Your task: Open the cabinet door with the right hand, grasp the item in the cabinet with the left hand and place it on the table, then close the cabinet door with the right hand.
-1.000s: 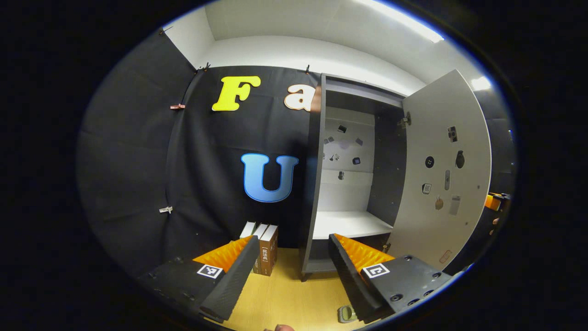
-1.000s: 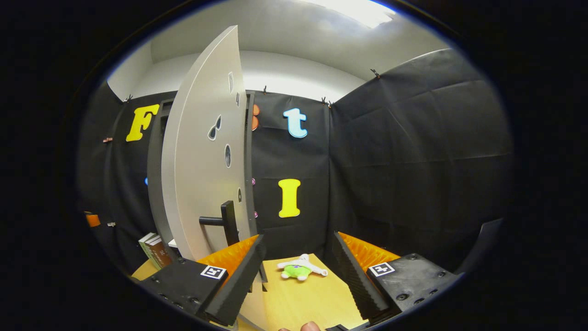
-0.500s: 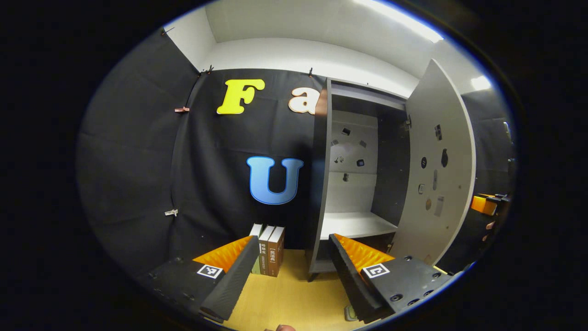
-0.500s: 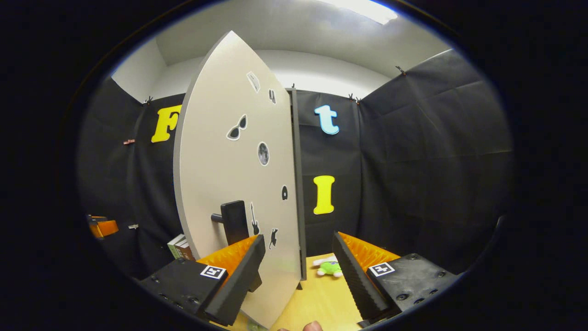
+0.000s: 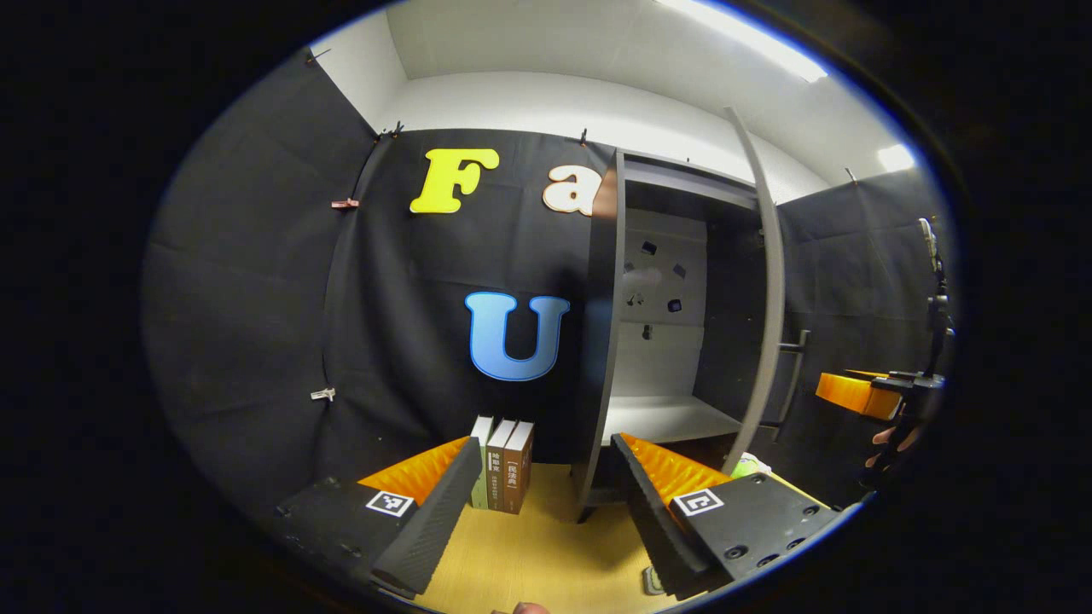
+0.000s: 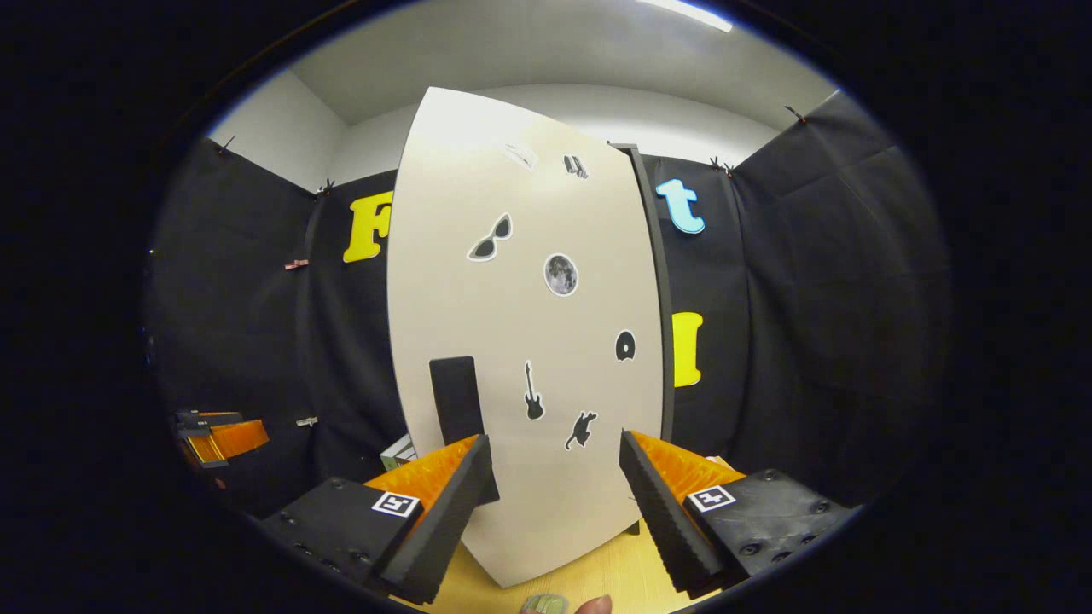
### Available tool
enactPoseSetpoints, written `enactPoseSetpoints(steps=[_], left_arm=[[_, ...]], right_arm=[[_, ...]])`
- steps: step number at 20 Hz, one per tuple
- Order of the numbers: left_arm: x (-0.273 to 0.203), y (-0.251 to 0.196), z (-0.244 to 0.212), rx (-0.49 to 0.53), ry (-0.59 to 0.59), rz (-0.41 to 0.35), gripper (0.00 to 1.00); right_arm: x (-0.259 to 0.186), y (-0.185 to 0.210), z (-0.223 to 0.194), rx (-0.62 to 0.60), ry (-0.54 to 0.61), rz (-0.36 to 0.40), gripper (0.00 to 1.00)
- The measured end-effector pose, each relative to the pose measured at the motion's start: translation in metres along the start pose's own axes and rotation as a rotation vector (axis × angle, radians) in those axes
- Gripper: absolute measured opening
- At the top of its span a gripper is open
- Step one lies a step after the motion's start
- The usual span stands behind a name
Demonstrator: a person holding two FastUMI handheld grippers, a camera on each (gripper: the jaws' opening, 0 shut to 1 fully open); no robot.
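White cabinet door [image 6: 529, 341] faces the gaping right tool [image 6: 554, 503].

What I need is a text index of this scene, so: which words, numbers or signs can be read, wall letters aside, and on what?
"民法典": spine of the brown book standing on the table; a tentative reading.
Other two spines beside it: too small to read.
Stickers on the cabinet door: pictures, no legible words.
Square markers on the left gripper and right gripper: coded patterns, no words.
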State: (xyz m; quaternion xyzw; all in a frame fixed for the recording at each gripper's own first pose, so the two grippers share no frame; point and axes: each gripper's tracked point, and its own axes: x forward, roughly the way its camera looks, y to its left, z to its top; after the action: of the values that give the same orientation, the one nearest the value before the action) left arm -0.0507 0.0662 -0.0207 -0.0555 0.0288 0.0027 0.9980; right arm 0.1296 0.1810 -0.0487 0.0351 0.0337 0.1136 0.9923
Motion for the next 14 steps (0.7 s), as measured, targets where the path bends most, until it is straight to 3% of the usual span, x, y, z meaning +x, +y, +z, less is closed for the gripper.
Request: enactPoseSetpoints(steps=[14], left_arm=[[-0.004,-0.028,0.005,0.037,-0.006,-0.032,0.95]], right_arm=[[-0.027,-0.011,0.015,-0.050,-0.060,-0.018,0.98]])
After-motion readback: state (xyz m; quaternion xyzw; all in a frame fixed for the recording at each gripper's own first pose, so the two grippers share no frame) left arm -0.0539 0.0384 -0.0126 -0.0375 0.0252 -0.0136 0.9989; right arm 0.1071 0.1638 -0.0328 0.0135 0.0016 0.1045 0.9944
